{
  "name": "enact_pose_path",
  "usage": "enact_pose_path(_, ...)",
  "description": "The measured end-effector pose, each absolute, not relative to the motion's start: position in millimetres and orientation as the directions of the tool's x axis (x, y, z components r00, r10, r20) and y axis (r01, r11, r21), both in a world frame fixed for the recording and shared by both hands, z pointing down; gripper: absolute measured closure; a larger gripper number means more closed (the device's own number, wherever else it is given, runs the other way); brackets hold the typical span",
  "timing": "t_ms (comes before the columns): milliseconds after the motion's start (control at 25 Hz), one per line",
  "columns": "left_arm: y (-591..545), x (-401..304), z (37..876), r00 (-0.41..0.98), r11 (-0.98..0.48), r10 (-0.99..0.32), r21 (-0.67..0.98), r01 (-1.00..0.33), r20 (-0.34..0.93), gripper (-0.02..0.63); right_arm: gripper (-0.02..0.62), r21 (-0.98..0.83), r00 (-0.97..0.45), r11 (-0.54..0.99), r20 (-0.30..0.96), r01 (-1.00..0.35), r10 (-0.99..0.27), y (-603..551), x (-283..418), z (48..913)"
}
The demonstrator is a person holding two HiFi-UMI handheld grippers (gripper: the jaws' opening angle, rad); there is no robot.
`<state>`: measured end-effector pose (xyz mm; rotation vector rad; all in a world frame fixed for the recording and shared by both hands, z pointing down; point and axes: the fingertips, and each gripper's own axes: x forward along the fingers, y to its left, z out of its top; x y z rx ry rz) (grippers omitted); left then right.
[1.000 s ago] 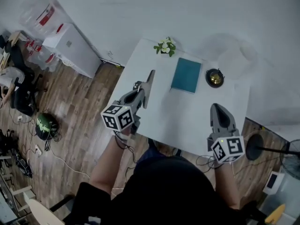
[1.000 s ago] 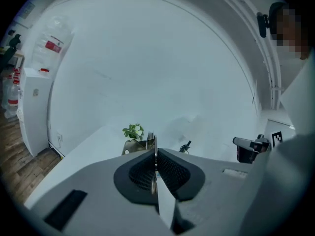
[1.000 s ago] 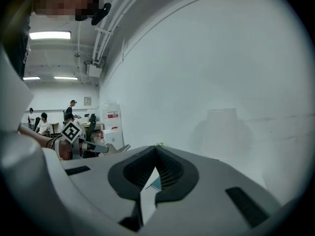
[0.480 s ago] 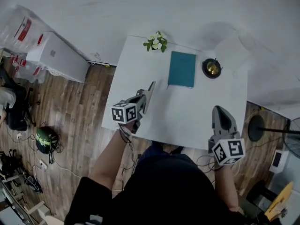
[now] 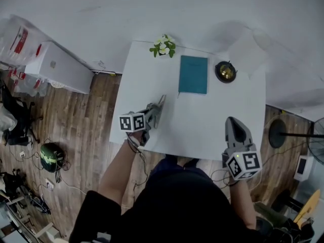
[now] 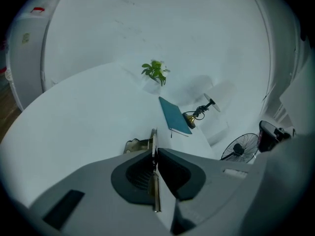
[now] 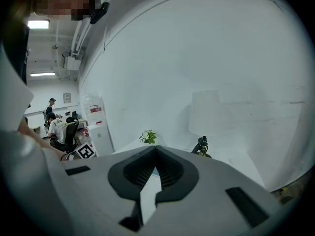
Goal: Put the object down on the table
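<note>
2 grippers hang by the white table [image 5: 202,125]. The left gripper [image 6: 155,152] pinches a thin metal piece [image 6: 153,137], its jaws just starting to open. The right gripper [image 7: 155,149] is pressed together, empty.

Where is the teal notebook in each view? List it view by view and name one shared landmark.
Head view: teal notebook lies upper centre, on the table's far side.
Left gripper view: just right of centre, seen edge-on and slanted.
Right gripper view: not made out; the right claw hides that stretch of table.
Shared landmark: the potted plant, left of the notebook.
</note>
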<state>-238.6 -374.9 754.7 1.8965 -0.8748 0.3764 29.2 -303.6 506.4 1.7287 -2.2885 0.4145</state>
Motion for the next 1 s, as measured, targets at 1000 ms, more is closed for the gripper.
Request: enact_pose_path(1000,-383.6,-173.2,448.2,0.479,-0.471,-0.847,0.092,-0.877,0.230,0.532,0.591,-0.005,-0.343,0.347,0.168,-0.938,-0.924,-326.2,90.8,425.0)
